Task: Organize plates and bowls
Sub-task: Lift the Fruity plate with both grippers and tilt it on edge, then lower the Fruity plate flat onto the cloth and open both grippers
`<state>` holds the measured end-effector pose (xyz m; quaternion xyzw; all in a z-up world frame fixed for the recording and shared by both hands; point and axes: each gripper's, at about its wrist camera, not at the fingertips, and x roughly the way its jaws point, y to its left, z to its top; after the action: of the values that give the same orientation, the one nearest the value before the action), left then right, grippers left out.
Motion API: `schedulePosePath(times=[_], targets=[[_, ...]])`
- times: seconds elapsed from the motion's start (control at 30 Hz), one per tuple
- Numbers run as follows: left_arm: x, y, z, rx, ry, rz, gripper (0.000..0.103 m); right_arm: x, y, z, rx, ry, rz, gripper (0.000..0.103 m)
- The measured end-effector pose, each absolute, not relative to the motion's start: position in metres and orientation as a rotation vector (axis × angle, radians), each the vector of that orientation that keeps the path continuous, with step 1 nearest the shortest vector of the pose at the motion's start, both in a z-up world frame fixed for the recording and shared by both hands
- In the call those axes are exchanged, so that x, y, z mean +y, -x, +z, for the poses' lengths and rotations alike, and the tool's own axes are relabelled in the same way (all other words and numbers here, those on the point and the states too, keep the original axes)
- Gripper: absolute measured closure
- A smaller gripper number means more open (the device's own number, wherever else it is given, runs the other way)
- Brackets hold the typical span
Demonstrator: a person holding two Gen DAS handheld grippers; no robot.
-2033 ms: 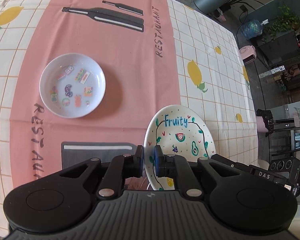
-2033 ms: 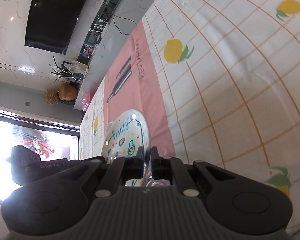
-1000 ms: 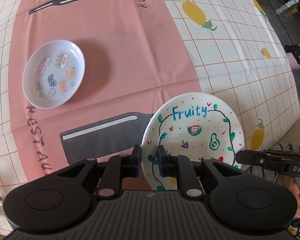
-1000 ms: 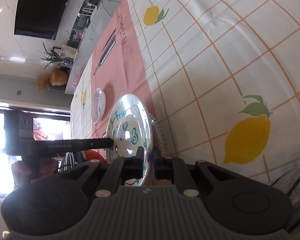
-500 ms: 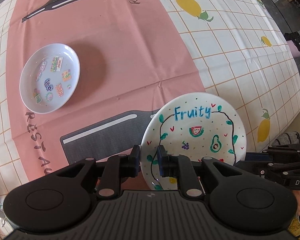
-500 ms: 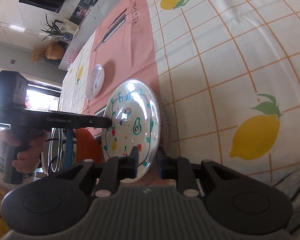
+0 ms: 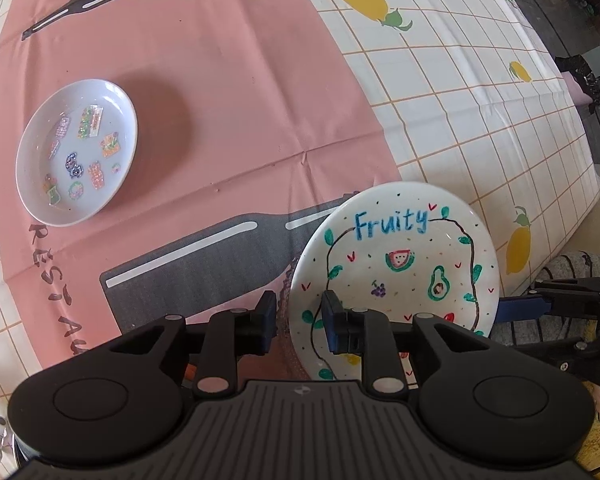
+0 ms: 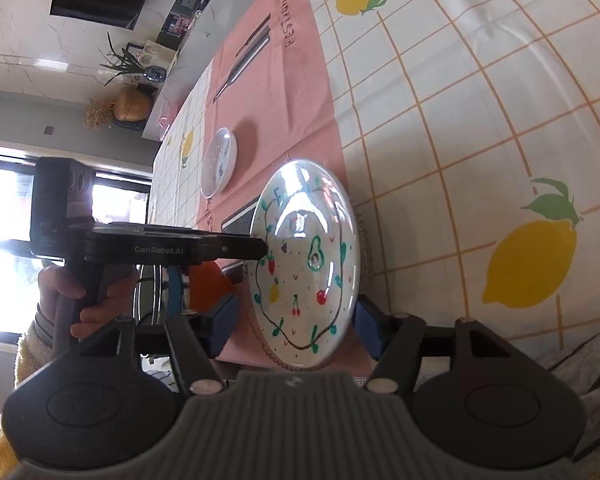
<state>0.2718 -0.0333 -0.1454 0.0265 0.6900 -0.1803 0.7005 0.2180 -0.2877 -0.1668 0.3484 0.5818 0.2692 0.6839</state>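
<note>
Both claws, left claw (image 7: 299,312) and right claw (image 8: 294,322), were opening off the Fruity plate (image 7: 396,264); best withdrawn straight, without nudging its rim.

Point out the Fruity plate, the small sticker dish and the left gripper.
Fruity plate (image 7: 400,264): left wrist view, painted centre.
Small sticker dish (image 7: 76,152): left wrist view, inner base.
Left gripper (image 7: 298,316): left wrist view, between fingertips, at the plate's rim.

Glossy glazed plate (image 8: 304,268), smooth creased tablecloth (image 7: 440,92), matt ribbed plastic tongs (image 7: 298,318).
</note>
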Motion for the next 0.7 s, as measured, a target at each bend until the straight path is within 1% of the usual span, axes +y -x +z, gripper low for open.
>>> schedulePosePath(times=[0.13,0.3,0.43,0.47,0.53,0.57,0.6,0.67,0.7], targets=[[-0.035,-0.272,-0.146,1.536,-0.065,-0.404,0.074,-0.284,-0.217,-0.165,1.313,-0.760,0.621,0.032],[-0.035,-0.271,-0.147,1.533,-0.059,-0.409,0.070,-0.286,-0.216,-0.161,1.315,-0.682,0.589,0.031],[-0.036,-0.270,-0.147,1.533,-0.057,-0.403,0.070,-0.297,-0.220,-0.156,1.265,-0.703,0.532,0.031],[-0.035,-0.271,-0.147,1.534,-0.053,-0.401,0.070,-0.300,-0.220,-0.157,1.247,-0.697,0.483,0.034],[-0.034,-0.271,-0.147,1.534,-0.042,-0.397,0.070,-0.302,-0.221,-0.157,1.214,-0.662,0.388,0.056],[-0.034,-0.272,-0.147,1.531,-0.036,-0.395,0.070,-0.302,-0.222,-0.158,1.204,-0.657,0.369,0.081],[-0.034,-0.272,-0.147,1.527,-0.027,-0.393,0.069,-0.302,-0.223,-0.159,1.201,-0.659,0.361,0.095],[-0.034,-0.272,-0.148,1.525,-0.018,-0.397,0.066,-0.301,-0.224,-0.160,1.190,-0.650,0.346,0.099],[-0.034,-0.272,-0.148,1.525,-0.012,-0.397,0.065,-0.299,-0.224,-0.159,1.184,-0.623,0.329,0.099]])
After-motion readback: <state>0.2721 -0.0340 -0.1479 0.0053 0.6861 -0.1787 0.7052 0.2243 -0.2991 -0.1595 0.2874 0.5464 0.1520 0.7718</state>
